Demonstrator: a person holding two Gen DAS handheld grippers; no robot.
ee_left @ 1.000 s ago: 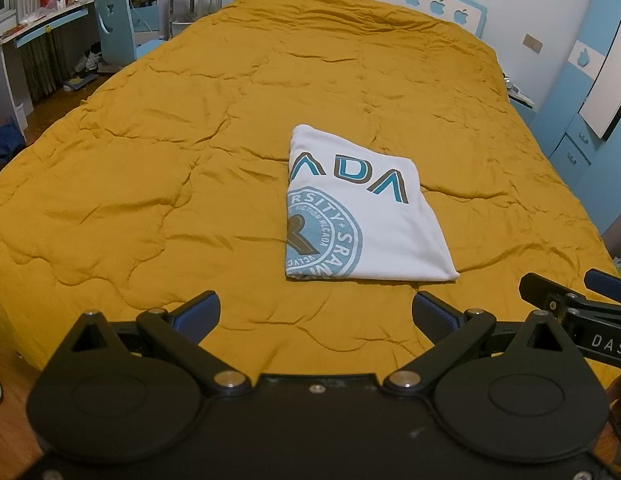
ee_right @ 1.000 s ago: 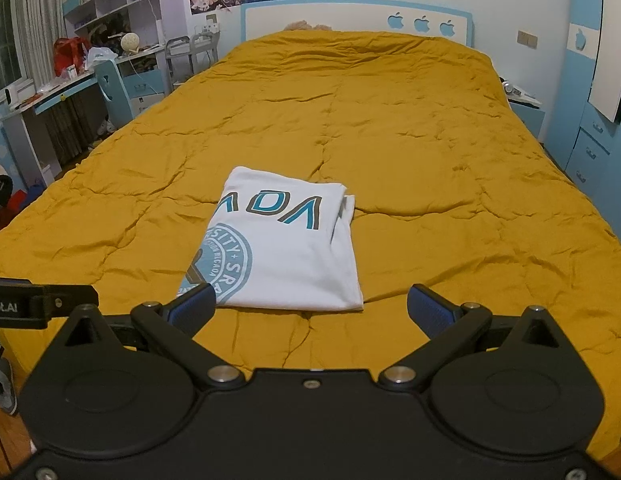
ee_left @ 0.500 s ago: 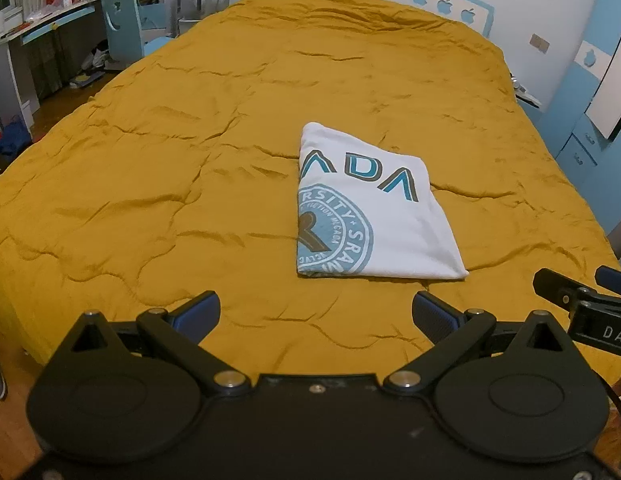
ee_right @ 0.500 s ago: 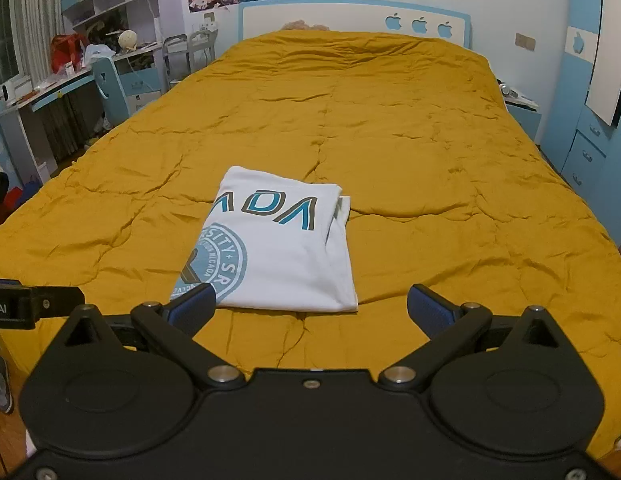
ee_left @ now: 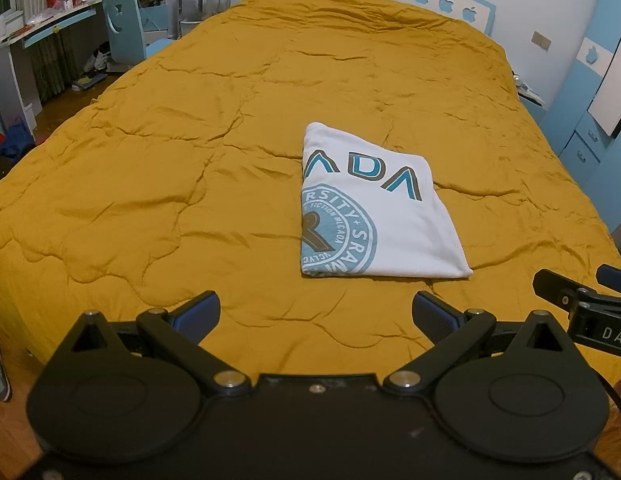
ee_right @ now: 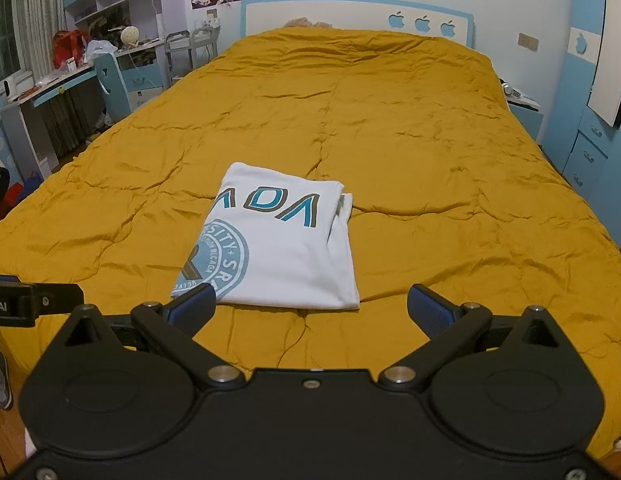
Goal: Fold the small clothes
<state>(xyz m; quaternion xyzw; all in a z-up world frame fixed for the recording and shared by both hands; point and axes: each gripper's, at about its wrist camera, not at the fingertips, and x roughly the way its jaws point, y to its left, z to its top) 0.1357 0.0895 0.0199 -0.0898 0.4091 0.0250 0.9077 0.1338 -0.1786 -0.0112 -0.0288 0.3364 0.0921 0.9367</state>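
Note:
A white T-shirt (ee_left: 374,208) with a teal round print and teal letters lies folded into a flat rectangle on the mustard quilt (ee_left: 170,160). It also shows in the right wrist view (ee_right: 282,244). My left gripper (ee_left: 316,316) is open and empty, held back from the shirt's near edge and above the quilt. My right gripper (ee_right: 310,308) is open and empty, just short of the shirt's near edge. The right gripper's tip shows at the right of the left wrist view (ee_left: 582,304).
The bed fills most of both views, with a white and blue headboard (ee_right: 358,20) at the far end. A desk and blue chair (ee_right: 110,80) stand left. Blue drawers (ee_right: 586,152) stand right. Wooden floor (ee_left: 14,380) lies at the near left.
Both grippers have drawn back and risen slightly from the shirt, which appears a little farther away. The shirt itself has not moved. Both stay open.

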